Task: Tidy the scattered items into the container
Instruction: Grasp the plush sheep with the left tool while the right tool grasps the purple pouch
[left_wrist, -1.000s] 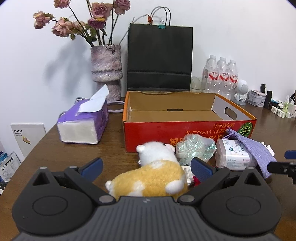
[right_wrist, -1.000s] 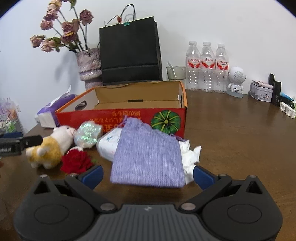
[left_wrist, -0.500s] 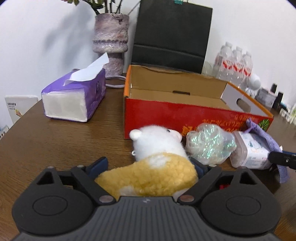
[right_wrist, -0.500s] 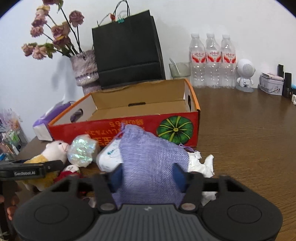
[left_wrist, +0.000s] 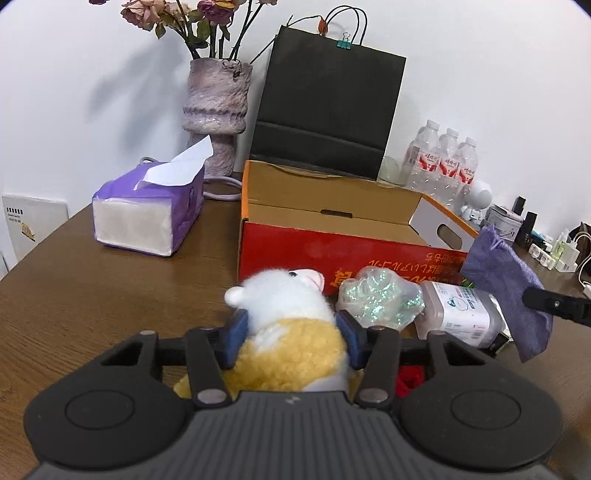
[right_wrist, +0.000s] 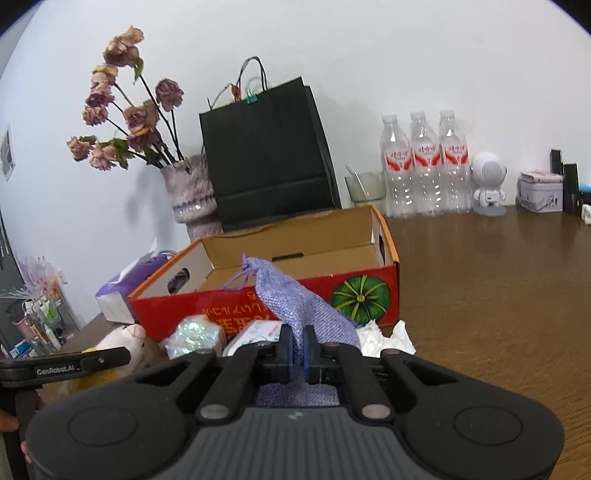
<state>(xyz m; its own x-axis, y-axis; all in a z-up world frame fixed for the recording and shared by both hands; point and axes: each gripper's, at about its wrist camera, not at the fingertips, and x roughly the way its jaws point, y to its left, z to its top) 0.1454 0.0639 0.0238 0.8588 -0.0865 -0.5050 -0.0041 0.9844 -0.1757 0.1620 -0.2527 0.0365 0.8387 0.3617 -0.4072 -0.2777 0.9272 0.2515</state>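
Jaws of left gripper clamped on yellow-and-white plush toy, of right gripper on lilac woven drawstring pouch, open red cardboard box at twelve o'clock.

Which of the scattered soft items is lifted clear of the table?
The purple cloth pouch, pinched by the right gripper, hangs in the air before the red box. The plush toy, in the left gripper, sits low among the pile.

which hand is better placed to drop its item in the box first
Right, probably. The right gripper is shut on the purple pouch, already lifted with its top near the box rim. The left gripper is shut on the plush toy, low by the box's front wall.
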